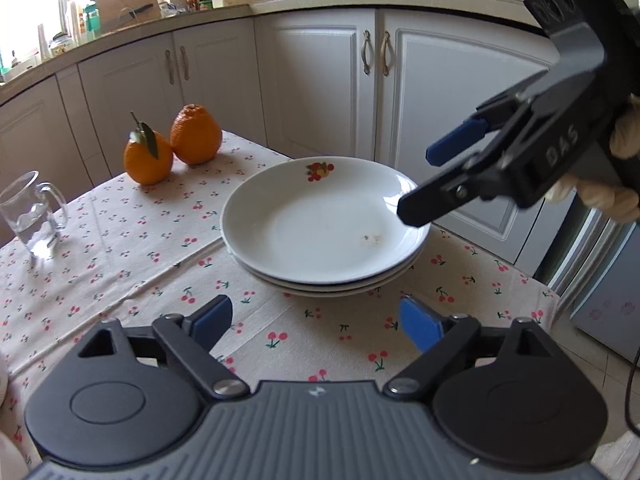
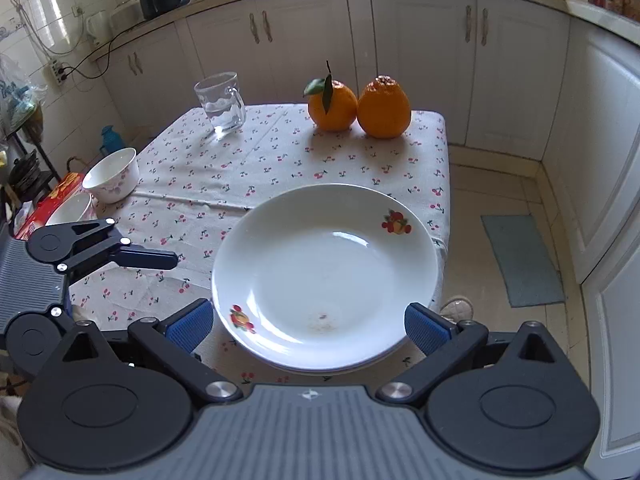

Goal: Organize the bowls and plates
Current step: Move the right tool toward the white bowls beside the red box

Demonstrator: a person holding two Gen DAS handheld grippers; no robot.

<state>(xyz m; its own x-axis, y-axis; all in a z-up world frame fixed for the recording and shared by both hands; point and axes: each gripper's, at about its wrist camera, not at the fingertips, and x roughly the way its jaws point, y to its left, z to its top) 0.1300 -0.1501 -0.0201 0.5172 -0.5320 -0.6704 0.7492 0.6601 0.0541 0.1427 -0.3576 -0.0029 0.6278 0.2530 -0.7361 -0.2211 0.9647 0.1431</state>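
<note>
plates (image 2: 326, 276) stacked near table (image 2: 280, 152) edge, looks done; both claws spread, pinching nothing: left claw (image 1: 316, 326) short of stack, right claw (image 2: 308, 328) straddling its near rim; two bowls (image 2: 112, 174) at far corner unstacked, probably next

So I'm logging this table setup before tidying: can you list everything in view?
plates: a stack, three rims showing, white with fruit prints, near table edge
bowls: two, white, table's left edge
oranges: two, touching, far end
mug: one, clear glass, far left
tablecloth: one, beige with cherries, over the table
mat: one, grey-blue, floor at right
left gripper: fingers open, empty, before the plates
right gripper: fingers open, astride the plates' near rim, no contact visible
gloved hand: one, holding right gripper
</note>
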